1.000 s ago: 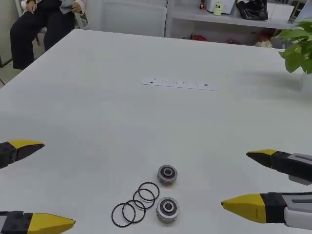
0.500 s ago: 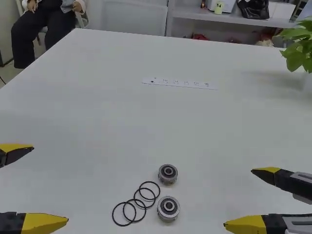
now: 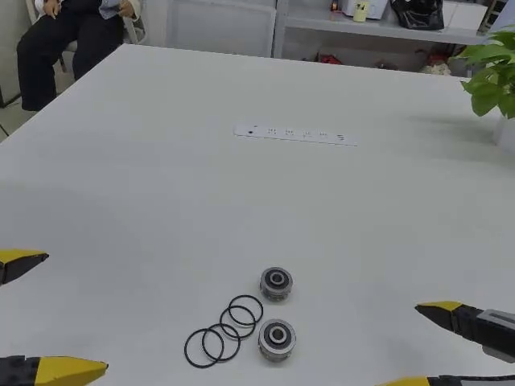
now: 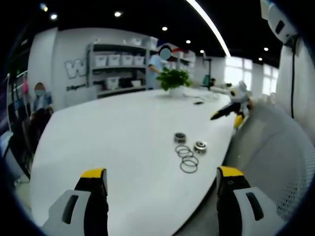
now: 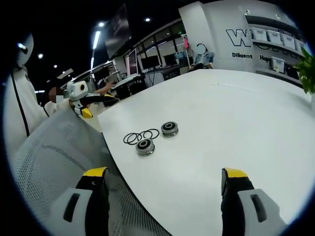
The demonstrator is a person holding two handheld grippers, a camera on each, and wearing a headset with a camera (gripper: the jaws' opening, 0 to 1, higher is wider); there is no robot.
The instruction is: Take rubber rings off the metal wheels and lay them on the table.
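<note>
Two metal wheels lie flat near the table's front edge, one [image 3: 276, 283] behind the other [image 3: 277, 338]. Several black rubber rings [image 3: 224, 331] lie overlapping in a row just left of them on the white table [image 3: 241, 201]. My left gripper [image 3: 52, 315] is open at the lower left, well apart from the rings. At the lower right, my right gripper [image 3: 410, 346] is open and empty. The left gripper view has its own gripper [image 4: 161, 172] spread wide, with the wheels [image 4: 180, 137] and rings [image 4: 186, 158] ahead. The right gripper view shows its own gripper [image 5: 165, 172] open, with wheels [image 5: 170, 129] and rings [image 5: 140, 136] beyond.
A white power strip [image 3: 294, 134] lies mid-table. A potted plant [image 3: 491, 76] stands at the far right edge. A person [image 3: 64, 32] sits beyond the far left corner. Grey mesh [image 5: 54, 157] is close to the table's front edge.
Both grippers have drawn back toward the bottom of the head view and stay open. The wheels and rings have not moved on the table.
</note>
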